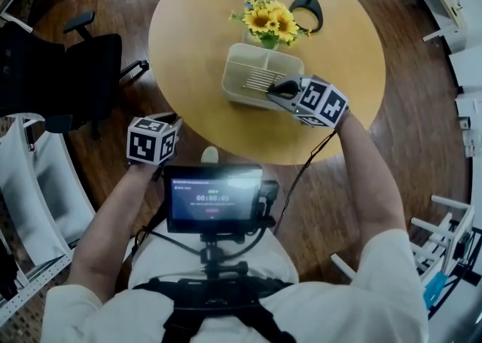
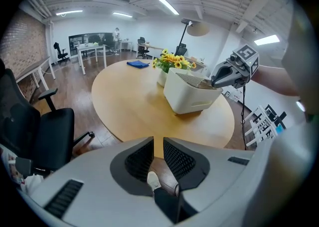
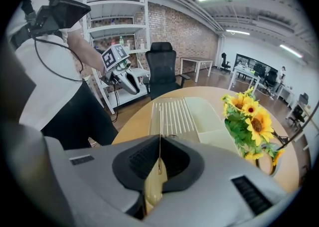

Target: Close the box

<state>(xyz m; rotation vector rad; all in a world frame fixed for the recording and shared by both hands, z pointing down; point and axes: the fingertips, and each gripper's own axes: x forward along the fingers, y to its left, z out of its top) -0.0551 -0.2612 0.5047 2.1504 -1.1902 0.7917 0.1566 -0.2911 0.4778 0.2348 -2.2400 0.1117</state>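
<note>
1. The box [image 1: 252, 78] stands on the round table [image 1: 188, 40] just in front of the sunflowers [image 1: 271, 21], on the person's side of them and nearly touching their leaves. It is a cream plastic tub with rounded corners.

2. Its ribbed lid [image 1: 265, 80] covers the half farther from the sunflowers. The half next to them looks open, so the closing is not yet done.

3. The right gripper [image 1: 277, 91] is at the box's edge away from the sunflowers. Its jaws are clenched on a thin sheet seen edge-on in the right gripper view – apparently the rim of the lid [image 3: 172, 116].

4. The left gripper [image 1: 167, 119] hangs well apart from the sunflowers, beyond the table's near edge and over the floor. Its pads stand slightly apart with nothing between them.

5. Handling, as a judgement: the box looks light and hollow, so a sideways pull could drag it across the smooth tabletop toward the sunflowers. The lid looks thin, springy and somewhat slick – it may bow rather than move as one piece.

6. The best hold seems to be the lid's free rim, near its middle, where the ribs stiffen it. The idle left gripper could brace the box wall on the side away from the sunflowers.
</note>
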